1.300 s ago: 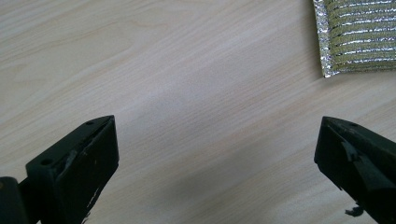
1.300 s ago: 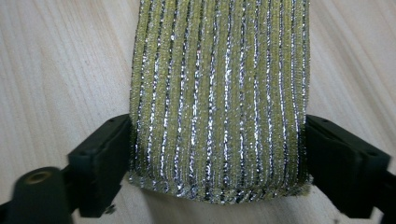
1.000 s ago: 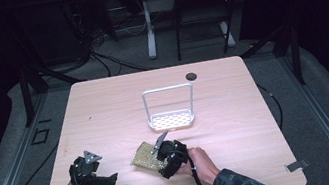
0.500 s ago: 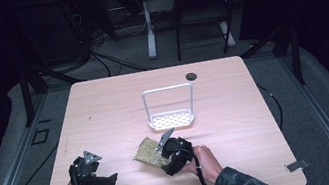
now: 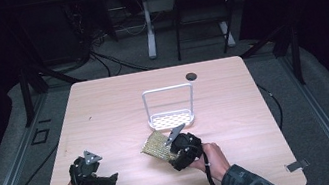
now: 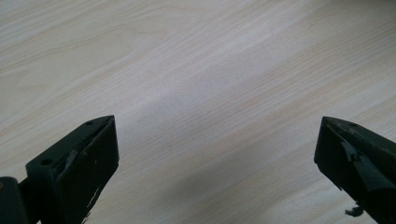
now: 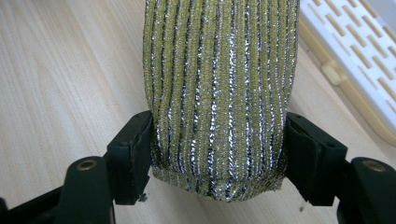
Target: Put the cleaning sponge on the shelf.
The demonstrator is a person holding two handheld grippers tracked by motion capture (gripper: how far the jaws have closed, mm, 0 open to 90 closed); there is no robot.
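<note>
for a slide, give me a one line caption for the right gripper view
Right gripper jaws squeeze a gold-and-silver striped scrubbing sponge on the wooden table, beside a white slotted rack.

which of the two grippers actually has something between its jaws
The right gripper: its jaws press both sides of the gold-and-silver scouring sponge. The left gripper has its jaws wide apart over bare table.

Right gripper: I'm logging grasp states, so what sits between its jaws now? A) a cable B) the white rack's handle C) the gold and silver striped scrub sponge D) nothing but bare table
C: in the right gripper view, the right gripper has both jaws pressed against the sides of the striped sponge.
</note>
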